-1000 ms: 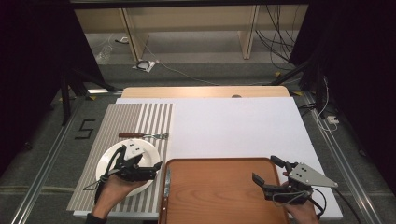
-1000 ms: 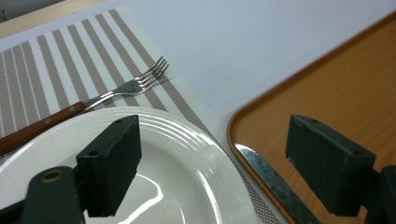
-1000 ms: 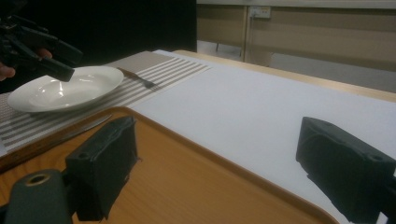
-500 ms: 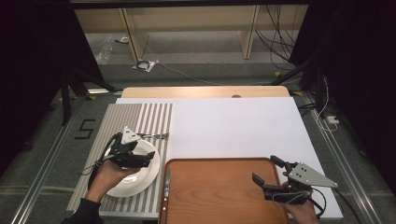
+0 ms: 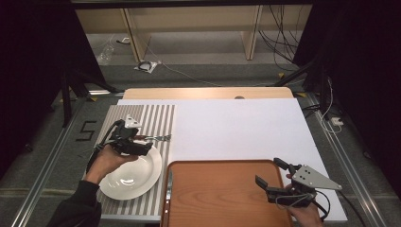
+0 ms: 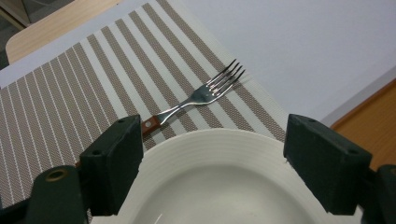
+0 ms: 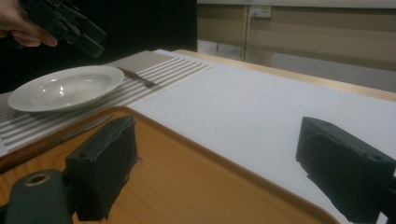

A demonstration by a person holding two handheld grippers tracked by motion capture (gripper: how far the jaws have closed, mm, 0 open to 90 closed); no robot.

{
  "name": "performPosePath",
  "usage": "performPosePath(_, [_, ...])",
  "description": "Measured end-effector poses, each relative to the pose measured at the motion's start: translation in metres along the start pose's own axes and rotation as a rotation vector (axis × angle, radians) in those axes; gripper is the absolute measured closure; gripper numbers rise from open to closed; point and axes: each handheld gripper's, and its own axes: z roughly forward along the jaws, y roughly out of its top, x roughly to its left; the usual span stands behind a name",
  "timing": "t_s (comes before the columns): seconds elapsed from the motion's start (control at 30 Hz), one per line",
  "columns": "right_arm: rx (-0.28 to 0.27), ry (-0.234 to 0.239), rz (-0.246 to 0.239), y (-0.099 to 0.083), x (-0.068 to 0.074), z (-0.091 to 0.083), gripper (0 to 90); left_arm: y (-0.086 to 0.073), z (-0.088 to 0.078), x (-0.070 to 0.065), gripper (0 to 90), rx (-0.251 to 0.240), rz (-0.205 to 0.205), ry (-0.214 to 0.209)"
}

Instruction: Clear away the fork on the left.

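Left gripper hovers over the plate, jaws wide

Left gripper (image 5: 142, 147) hangs empty above the far rim of the white plate (image 5: 128, 177), which lies on the striped placemat (image 5: 146, 118). Beyond the plate lies a fork (image 6: 201, 95); beside the plate, a knife (image 5: 169, 182) rests on the tray's (image 5: 222, 194) edge. Right gripper (image 5: 270, 178), jaws wide and empty, waits over the tray. The setting looks half done.

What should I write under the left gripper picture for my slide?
Open fingers of the left gripper over a white plate, with a fork lying beyond it on the striped mat.
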Motion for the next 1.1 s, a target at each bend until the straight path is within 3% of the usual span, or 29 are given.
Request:
performPosePath(0.4, [-0.005,0.004,-0.004,0.000,0.000,0.001,13.3,0.010,0.029,0.030,20.8,0.083,-0.012,-0.004])
performPosePath(0.73, [-0.006,0.007,0.003,-0.001,-0.001,0.001,13.4,0.017,0.047,0.044,22.0,0.131,0.022,-0.007])
performPosePath(1.1, [0.000,0.009,0.002,-0.001,-0.001,0.002,13.4,0.021,0.068,0.058,24.6,0.197,0.010,-0.040])
